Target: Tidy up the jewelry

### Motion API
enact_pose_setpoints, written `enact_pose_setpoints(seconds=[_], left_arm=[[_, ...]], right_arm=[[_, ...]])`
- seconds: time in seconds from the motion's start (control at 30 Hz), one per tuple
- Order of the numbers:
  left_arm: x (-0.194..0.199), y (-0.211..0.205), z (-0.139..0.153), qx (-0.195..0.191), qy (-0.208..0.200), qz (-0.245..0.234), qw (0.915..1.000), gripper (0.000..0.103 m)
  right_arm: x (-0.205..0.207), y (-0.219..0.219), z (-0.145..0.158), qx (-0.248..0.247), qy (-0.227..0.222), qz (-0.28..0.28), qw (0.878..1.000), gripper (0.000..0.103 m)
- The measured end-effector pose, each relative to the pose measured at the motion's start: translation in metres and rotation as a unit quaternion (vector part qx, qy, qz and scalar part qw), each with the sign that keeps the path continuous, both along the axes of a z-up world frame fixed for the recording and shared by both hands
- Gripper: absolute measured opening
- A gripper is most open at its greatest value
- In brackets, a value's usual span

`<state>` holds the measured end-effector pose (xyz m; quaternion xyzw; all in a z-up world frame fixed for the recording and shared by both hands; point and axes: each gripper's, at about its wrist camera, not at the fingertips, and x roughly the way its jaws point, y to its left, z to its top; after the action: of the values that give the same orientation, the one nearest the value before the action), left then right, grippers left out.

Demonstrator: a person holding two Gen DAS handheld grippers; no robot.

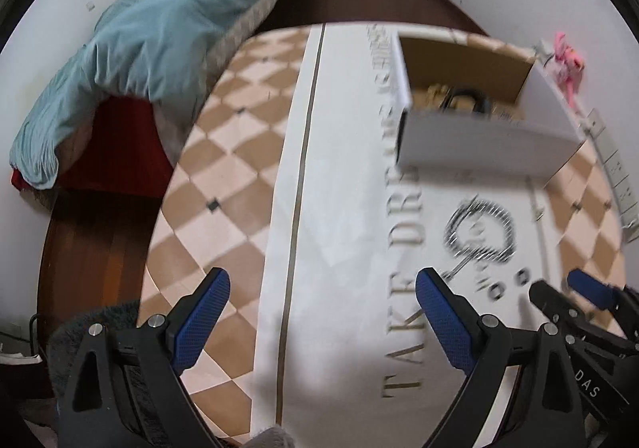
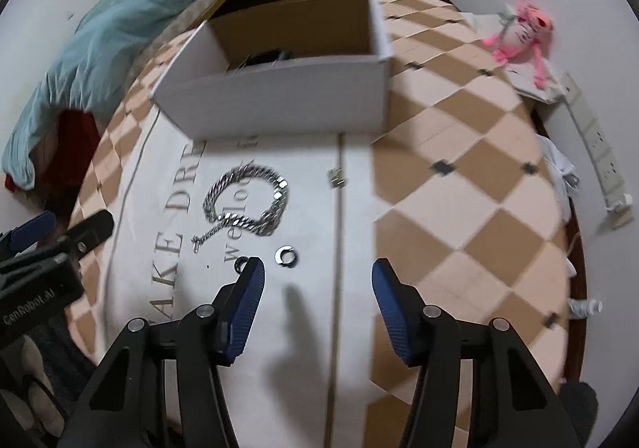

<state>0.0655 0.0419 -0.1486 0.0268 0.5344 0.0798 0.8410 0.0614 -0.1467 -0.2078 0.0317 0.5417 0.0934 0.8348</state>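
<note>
While both my arms hang over the worktop (image 2: 459,152), my left gripper (image 1: 319,288) stands wide with nothing between its blue pads, left of the silver chain bracelet (image 2: 243,200). The bracelet lies coiled on the white printed runner (image 2: 311,328), just in front of the open cardboard box (image 2: 279,100). Two small rings (image 2: 285,256) sit just nearer me than the bracelet. My right gripper (image 2: 317,288) hangs half-wide and empty, right of the rings.
</note>
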Motion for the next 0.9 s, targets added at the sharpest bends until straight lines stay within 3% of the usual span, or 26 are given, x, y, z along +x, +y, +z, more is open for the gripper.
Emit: enact_pose_setpoints(seconds=[0.17,0.23,0.3,0.47,0.63,0.9], left_arm=[[-0.005,0.005,-0.016,-0.001,0.011,0.004,0.9999,0.095],[-0.006,0.005,-0.019,-0.005,0.014,0.004,0.9999,0.095],[-0.004,0.005,-0.020,-0.008,0.015,0.003,0.9999,0.095],[-0.007,-0.008,-0.016,-0.011,0.004,-0.016,0.9998,0.095],[-0.010,-0.041,-0.020,-0.047,0.007,-0.054,0.9974,0.094],[-0.011,-0.089,-0.032,-0.055,0.011,-0.102,0.9932,0.089]], right_arm=[[-0.001,0.019,-0.011,-0.038,-0.034,0.016,0.999,0.049],[-0.001,0.024,-0.012,-0.047,-0.043,0.023,0.998,0.038],[-0.002,0.028,-0.012,-0.060,-0.054,0.029,0.996,0.013],[-0.005,0.010,-0.007,-0.037,-0.051,0.006,0.998,0.013],[-0.012,-0.033,0.003,-0.016,-0.042,-0.050,0.998,0.013],[-0.019,-0.068,0.002,-0.023,-0.040,-0.099,0.994,0.013]])
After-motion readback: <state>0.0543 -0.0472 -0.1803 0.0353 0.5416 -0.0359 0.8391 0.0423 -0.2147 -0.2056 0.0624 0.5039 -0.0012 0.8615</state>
